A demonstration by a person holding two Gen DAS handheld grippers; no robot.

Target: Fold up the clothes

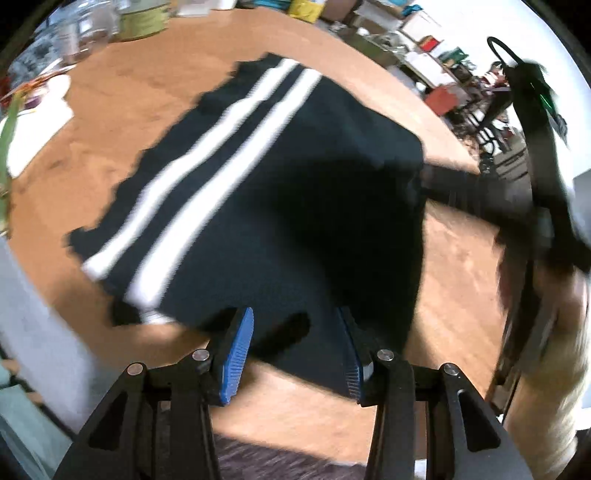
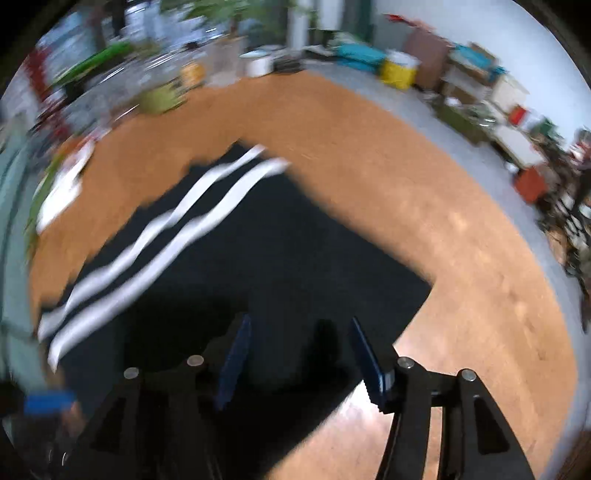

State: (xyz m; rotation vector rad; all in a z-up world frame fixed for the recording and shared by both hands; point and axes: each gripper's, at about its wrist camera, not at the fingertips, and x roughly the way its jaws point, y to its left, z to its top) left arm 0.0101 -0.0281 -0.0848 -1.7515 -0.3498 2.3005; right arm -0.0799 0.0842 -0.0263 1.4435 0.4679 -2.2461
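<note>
Both tools spread and empty over the folded garment, and the fold could slip.
The round orange-brown wooden table carries the black white-striped cloth; left tool and right tool hover above its near edge, where a careless dip drags the layers askew.

Round wooden table under me, warm orange-brown top, bright patch of light on its near right side. Beyond table's far edge: pale grey floor, white wall. Right of table: open shelving crammed with boxes, red and teal bits. Yellow tub past far edge. Left of table: green plant leaves, glass jars, clutter blurred.
</note>
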